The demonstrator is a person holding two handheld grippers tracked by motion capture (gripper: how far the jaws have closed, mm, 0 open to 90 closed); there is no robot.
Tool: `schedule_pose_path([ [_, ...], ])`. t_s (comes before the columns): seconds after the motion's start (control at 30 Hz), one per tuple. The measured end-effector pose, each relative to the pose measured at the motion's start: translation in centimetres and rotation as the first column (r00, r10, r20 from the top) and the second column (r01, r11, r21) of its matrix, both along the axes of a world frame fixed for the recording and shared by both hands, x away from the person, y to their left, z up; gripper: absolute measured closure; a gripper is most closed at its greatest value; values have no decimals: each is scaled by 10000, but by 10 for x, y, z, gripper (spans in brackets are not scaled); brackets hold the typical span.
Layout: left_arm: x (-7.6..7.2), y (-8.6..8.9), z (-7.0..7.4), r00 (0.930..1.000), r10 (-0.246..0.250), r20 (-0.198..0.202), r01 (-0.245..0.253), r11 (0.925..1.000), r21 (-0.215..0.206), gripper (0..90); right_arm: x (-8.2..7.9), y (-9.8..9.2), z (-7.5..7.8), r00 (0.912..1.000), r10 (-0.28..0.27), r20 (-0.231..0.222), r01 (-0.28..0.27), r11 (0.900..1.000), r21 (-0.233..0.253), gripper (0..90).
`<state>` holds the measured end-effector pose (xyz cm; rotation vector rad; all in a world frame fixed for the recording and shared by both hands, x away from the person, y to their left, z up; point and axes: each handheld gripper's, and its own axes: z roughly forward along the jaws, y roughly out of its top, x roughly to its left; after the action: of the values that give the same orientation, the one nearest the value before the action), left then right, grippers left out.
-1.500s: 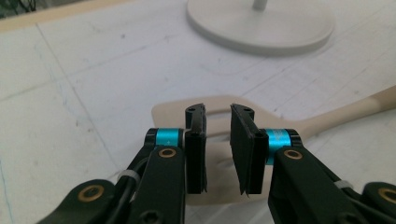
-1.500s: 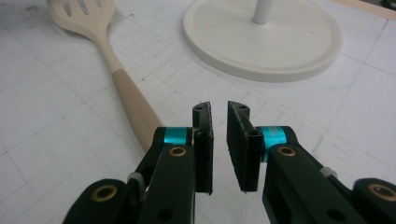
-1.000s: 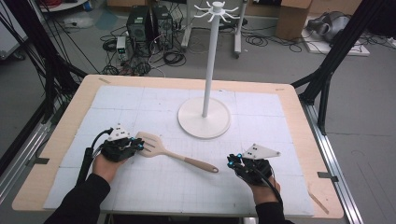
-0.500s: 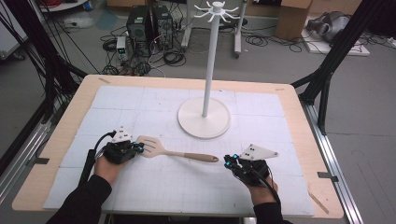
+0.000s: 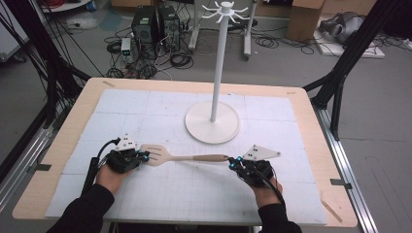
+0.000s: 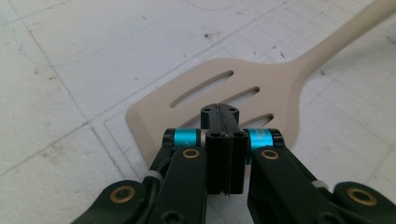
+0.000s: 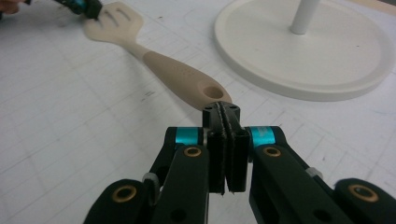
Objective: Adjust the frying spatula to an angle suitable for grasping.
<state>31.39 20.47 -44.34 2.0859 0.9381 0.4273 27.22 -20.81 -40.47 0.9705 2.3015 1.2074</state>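
A beige slotted spatula (image 5: 187, 158) lies flat on the white mat, blade to the left and handle to the right. My left gripper (image 5: 144, 156) is shut, its tips just over the near edge of the blade (image 6: 261, 88); nothing sits between the fingers of the left gripper (image 6: 219, 112). My right gripper (image 5: 232, 164) is shut too. In the right gripper view its tips (image 7: 220, 109) meet the handle end of the spatula (image 7: 173, 70), right by the hanging hole. The left gripper (image 7: 84, 7) shows at the far blade end.
A white hook stand (image 5: 218, 63) rises from a round base (image 5: 212, 130) just beyond the spatula's handle; the base (image 7: 303, 56) lies close ahead of my right gripper. The mat covers a wooden table (image 5: 311, 121). Cables and computers sit on the floor beyond.
The spatula's handle end has swung away from the person, so it now lies nearly straight across the table. My right gripper moved forward and left with it; the left stayed at the blade.
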Motion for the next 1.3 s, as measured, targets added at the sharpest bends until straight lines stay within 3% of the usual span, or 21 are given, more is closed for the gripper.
schedule_pose_path([
  [0.37,-15,-4,2,9994,-290,-198,295,9993,235,894,35,7,2,9957,-927,79,928,9956,-103,887],
  [0.67,-24,-8,3,9985,-512,-183,516,9984,230,894,51,13,-1,9907,-1352,135,1354,9907,-161,857],
  [0.73,-24,-7,3,9984,-515,-229,520,9984,210,893,53,11,4,9761,-2054,706,2063,9785,-53,854],
  [0.77,-24,-7,3,9984,-514,-226,519,9984,210,893,53,11,4,9761,-2054,706,2063,9785,-53,854],
  [0.8,-24,-7,3,9984,-519,-241,524,9984,209,893,54,9,6,9663,-2401,928,2417,9703,-65,825],
  [0.87,-24,-7,3,9983,-518,-249,522,9985,184,894,58,9,7,9562,-2738,1030,2764,9610,-114,805],
  [0.93,-24,-7,3,9983,-524,-260,528,9985,154,893,60,12,5,9561,-2739,1036,2791,9595,-383,805],
  [1.07,-24,-6,3,9981,-556,-258,559,9984,112,892,61,21,0,9639,-2487,947,2565,9630,-822,821],
  [1.13,-24,-6,4,9981,-562,-265,564,9984,46,890,62,25,-1,9675,-2389,834,2457,9658,-834,835],
  [1.17,-24,-6,4,9980,-560,-289,560,9984,1,881,62,28,-3,9690,-2300,906,2383,9665,-951,891],
  [1.3,-25,-5,5,9978,-557,-349,554,9984,-103,833,63,27,-3,9704,-2275,813,2337,9692,-773,892],
])
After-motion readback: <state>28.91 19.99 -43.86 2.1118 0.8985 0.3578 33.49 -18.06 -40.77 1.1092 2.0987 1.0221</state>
